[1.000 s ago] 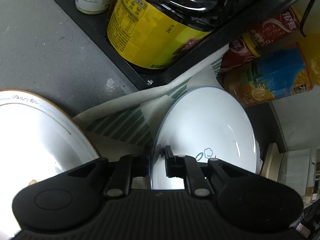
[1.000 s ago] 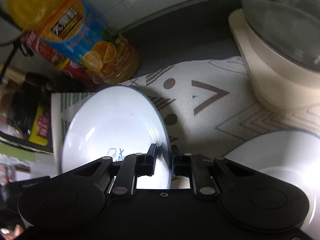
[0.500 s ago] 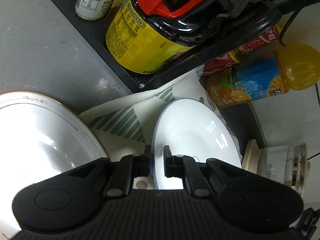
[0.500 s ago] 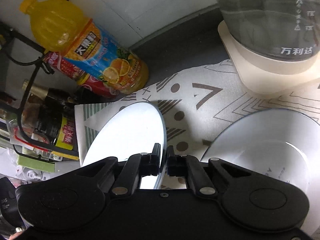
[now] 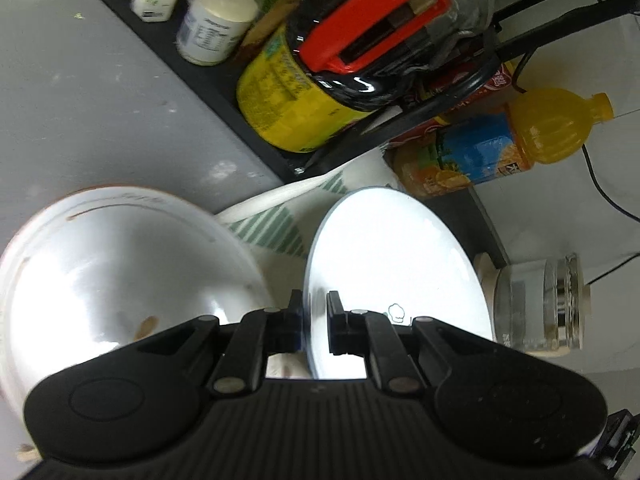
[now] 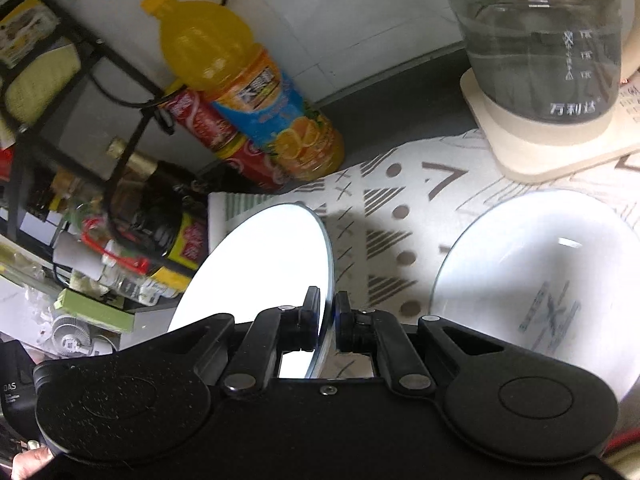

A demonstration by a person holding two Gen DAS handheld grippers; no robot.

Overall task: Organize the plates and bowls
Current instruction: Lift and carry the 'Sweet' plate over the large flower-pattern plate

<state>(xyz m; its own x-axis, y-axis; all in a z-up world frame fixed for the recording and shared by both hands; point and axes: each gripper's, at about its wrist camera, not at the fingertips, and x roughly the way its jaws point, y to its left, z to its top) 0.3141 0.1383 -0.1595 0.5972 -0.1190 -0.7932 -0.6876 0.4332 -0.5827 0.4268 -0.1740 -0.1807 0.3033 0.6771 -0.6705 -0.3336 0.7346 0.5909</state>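
Observation:
Both grippers grip one small white plate with a blue rim by opposite edges and hold it above the patterned mat. In the left wrist view the plate point(image 5: 396, 264) sits between the fingers of my left gripper point(image 5: 314, 320), shut on its rim. In the right wrist view the same plate point(image 6: 264, 268) is pinched on edge by my right gripper point(image 6: 328, 320). A large white bowl with a brown rim point(image 5: 120, 272) lies to the left of the left gripper. A white bowl with grey print point(image 6: 540, 276) sits on the mat to the right of the right gripper.
A black rack holds a yellow-labelled jug point(image 5: 296, 108) and jars point(image 5: 216, 28). An orange juice bottle point(image 6: 248, 84) and a red can point(image 6: 216, 136) stand by the wall. A glass kettle point(image 6: 536, 40) on a beige base stands at the back right. The patterned mat point(image 6: 400, 200) covers the counter.
Both grippers have risen and pulled back with the plate between them; the bottle, rack and kettle now show more fully. The plate stays gripped on both edges.

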